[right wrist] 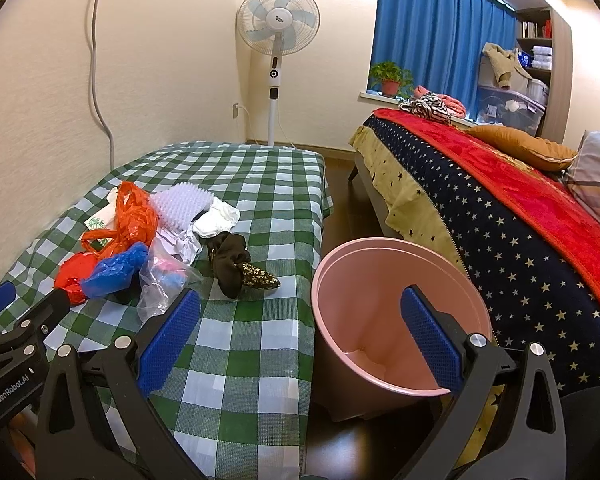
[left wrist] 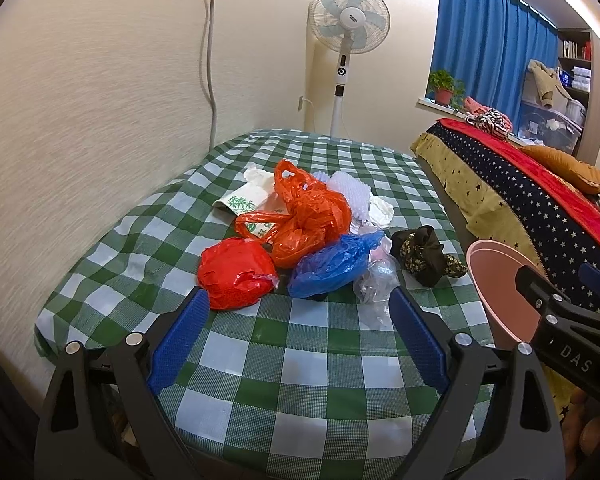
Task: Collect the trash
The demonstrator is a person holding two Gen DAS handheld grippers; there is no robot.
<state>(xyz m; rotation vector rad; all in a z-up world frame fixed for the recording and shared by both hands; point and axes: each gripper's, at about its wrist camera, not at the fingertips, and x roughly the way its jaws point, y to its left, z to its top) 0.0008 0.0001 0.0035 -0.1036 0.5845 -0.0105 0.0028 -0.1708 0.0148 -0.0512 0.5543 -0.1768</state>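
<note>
Both pairs of blue-padded fingers stand wide apart and hold nothing: the left gripper [left wrist: 300, 300] hangs over the near part of a table under a green-and-white checked cloth [left wrist: 300, 380], aimed at the trash heap, while the right gripper [right wrist: 300, 312] straddles the table's edge and a pink bin [right wrist: 380, 264] on the dark floor between table and bed [right wrist: 500, 216]. From the left wrist the heap reads plainly: a red plastic bag [left wrist: 236, 272] nearest, a blue plastic bag [left wrist: 332, 264] just beside it, an orange plastic bag [left wrist: 308, 212] behind, a clear plastic bag [left wrist: 376, 284] to the right, and a dark floral cloth bundle [left wrist: 424, 256] slightly apart. That view catches only a slice of the bin's rim at its right edge. The right wrist alone looks down into the bin, which is empty, and shows more of the white bubble wrap [right wrist: 184, 204] and crumpled white paper [right wrist: 216, 220] at the heap's back.
</note>
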